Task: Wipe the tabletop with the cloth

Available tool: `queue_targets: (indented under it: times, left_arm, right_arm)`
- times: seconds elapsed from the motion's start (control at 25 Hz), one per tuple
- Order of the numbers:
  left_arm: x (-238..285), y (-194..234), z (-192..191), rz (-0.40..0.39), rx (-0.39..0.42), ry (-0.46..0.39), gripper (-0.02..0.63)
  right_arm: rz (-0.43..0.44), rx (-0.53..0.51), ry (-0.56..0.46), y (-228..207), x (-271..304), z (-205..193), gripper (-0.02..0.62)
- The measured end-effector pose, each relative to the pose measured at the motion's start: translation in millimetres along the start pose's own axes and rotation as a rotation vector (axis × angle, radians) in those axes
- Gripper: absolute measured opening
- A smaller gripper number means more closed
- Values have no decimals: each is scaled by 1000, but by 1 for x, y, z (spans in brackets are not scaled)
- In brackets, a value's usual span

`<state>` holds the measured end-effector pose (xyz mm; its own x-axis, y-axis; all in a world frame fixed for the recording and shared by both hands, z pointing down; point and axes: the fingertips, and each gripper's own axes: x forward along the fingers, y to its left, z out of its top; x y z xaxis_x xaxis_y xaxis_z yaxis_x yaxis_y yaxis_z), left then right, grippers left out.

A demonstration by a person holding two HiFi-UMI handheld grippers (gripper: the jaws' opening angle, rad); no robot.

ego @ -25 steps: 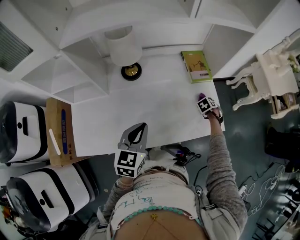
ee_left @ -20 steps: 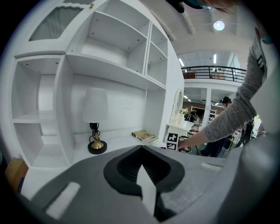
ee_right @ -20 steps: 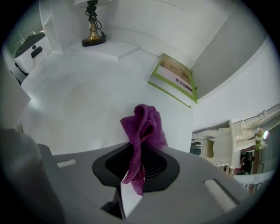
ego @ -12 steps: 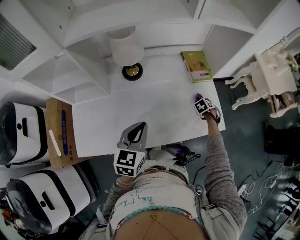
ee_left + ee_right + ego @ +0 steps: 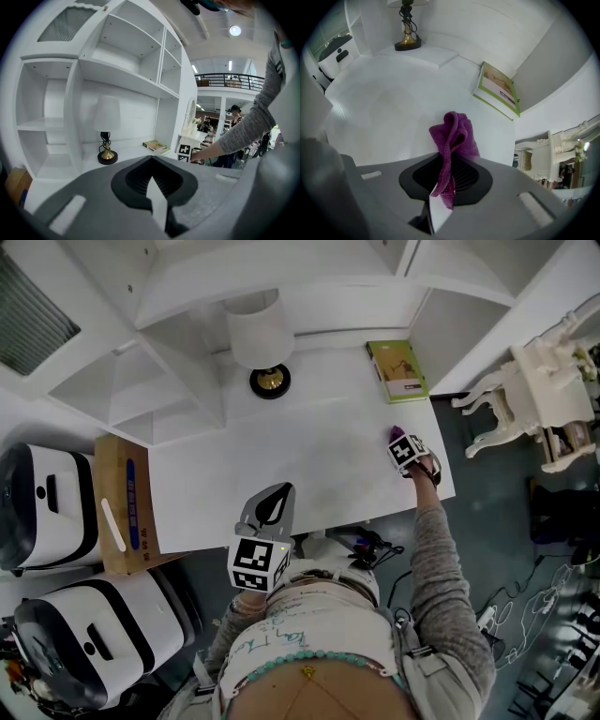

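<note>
- The right gripper (image 5: 405, 444) is clamping the purple cloth (image 5: 454, 133); its jaws are pinching a bunched fold, and the loose end is sticking out past them.
- The cloth is sitting near the right edge of the white tabletop (image 5: 281, 456), low over the surface; whether it is actually touching cannot be told.
- The green book (image 5: 397, 371) is lying flat at the back right corner of the tabletop, beyond the cloth and apart from it.
- The left gripper (image 5: 269, 510) is hovering at the near edge of the tabletop, close to the person's torso; its jaws are pressing together with nothing between them.
- A lamp (image 5: 262, 332) with a white shade is standing upright at the back of the tabletop, left of the book.
- A cardboard box (image 5: 125, 507) is resting just beside the tabletop's left end; two white-and-black machines (image 5: 47, 502) are standing beyond and below it.
</note>
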<state>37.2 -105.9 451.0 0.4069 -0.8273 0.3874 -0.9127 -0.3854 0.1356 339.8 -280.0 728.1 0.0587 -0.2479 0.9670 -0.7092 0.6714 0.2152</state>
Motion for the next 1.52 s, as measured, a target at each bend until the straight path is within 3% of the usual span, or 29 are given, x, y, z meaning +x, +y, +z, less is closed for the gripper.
queue_targets:
  times: [1.52]
  left_arm:
    - [-37,36,-9,-49,18,6,2]
  right_arm:
    - [39,-1,-9,79,-16,31,81]
